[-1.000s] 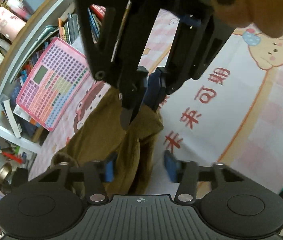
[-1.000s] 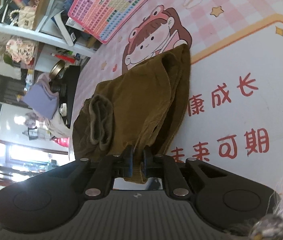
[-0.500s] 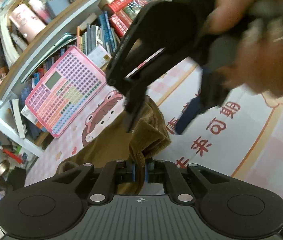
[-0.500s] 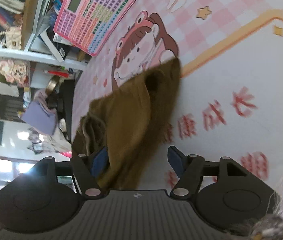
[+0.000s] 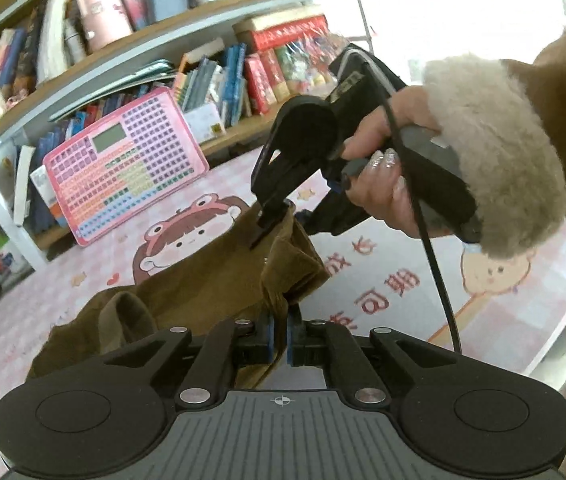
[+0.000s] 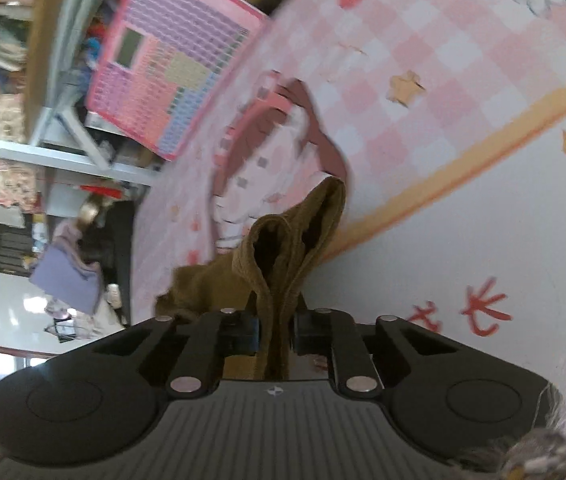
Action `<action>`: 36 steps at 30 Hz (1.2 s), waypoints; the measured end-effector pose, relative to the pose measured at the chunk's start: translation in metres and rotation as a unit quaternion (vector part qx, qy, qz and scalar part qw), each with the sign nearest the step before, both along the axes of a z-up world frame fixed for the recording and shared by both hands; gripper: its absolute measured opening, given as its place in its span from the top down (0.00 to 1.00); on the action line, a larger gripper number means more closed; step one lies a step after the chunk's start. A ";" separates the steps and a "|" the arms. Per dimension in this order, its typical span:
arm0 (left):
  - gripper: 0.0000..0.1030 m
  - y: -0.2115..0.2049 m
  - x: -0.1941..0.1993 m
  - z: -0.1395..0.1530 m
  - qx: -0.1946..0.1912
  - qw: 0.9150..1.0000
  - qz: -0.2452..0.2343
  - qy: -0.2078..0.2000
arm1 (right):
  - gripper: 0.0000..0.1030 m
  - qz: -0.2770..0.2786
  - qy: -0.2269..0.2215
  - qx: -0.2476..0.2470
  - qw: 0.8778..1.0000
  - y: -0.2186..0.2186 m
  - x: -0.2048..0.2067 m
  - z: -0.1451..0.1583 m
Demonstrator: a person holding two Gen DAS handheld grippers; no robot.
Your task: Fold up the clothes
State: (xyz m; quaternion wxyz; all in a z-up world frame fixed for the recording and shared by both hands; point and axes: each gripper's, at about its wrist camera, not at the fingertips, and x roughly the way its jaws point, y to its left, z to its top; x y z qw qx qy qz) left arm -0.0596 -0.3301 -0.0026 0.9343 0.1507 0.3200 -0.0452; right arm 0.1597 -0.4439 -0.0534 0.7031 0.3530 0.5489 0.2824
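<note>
A brown corduroy garment lies bunched on a pink cartoon play mat. My left gripper is shut on a fold of the garment at its near edge. My right gripper is shut on another edge of the garment, which hangs up out of its jaws. In the left wrist view the right gripper shows held by a hand, its tip at the garment's far corner, lifted above the mat.
A bookshelf full of books and boxes stands at the back. A pink keyboard toy leans against it, also in the right wrist view. A purple cloth lies off the mat at left.
The left gripper closed on the garment's near fold. The right gripper let go, opened, then shut again on a farther edge. Both have lifted the cloth.
</note>
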 end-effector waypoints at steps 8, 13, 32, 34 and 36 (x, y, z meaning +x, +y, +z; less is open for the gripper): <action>0.97 0.039 -0.023 0.024 -0.056 0.996 0.039 -0.060 | 0.88 0.065 -0.092 0.038 0.993 0.066 -0.021 0.072; 0.97 0.084 -0.044 0.034 -0.105 0.987 0.085 -0.091 | 0.88 0.107 -0.152 0.002 0.983 0.128 -0.040 0.102; 0.83 0.289 -0.081 0.014 -0.145 0.970 0.193 -0.034 | 0.52 0.058 -0.193 -0.110 0.973 0.232 -0.096 0.082; 0.57 0.300 -0.067 0.017 -0.160 0.971 0.174 -0.037 | 0.51 0.031 -0.178 -0.136 0.974 0.212 -0.105 0.075; 0.37 0.308 -0.045 0.014 -0.192 0.971 0.138 -0.019 | 0.51 0.010 -0.157 -0.157 0.975 0.192 -0.118 0.064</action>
